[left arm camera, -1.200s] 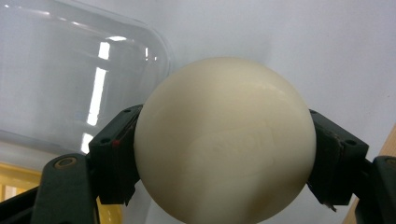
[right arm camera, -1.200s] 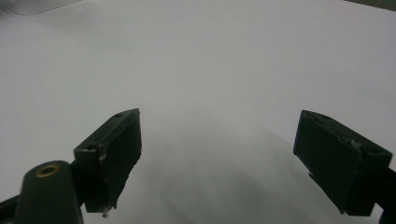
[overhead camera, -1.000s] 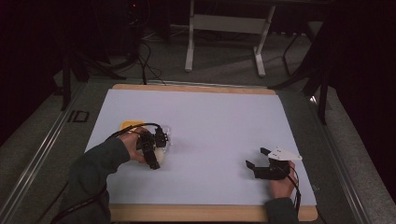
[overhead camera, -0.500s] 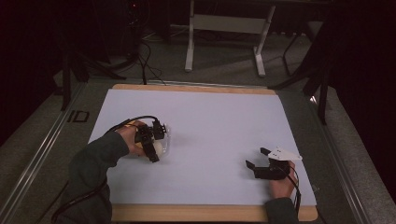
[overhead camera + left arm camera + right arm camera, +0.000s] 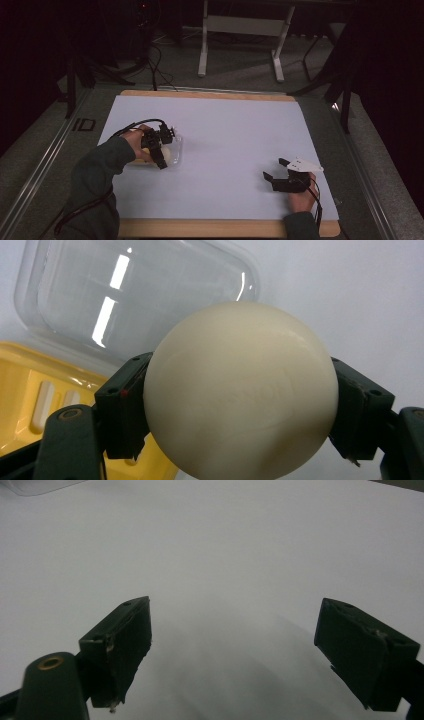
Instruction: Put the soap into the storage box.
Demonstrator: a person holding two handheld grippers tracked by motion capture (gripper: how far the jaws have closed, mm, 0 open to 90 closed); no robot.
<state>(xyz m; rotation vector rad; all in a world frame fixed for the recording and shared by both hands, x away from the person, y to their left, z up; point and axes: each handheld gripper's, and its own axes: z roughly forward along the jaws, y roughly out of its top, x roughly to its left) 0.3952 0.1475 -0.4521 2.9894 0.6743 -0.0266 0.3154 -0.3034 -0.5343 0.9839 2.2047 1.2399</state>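
Ball [image 5: 242, 390], smooth cream sphere, sat clamped in left hand-held gripper [image 5: 161, 150], now shifted over clear lid [image 5: 140, 295]; right hand-held gripper [image 5: 280, 170] gaped empty.

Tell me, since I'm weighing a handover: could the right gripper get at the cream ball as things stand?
Probably not directly. The left gripper is clamped on the cream ball from both sides, while the right gripper, open, sits far across the white sheet.

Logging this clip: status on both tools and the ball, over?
Left tool shut on cream ball, above clear lid and yellow tray. Right tool open, empty, over white table sheet. Nothing in the way.
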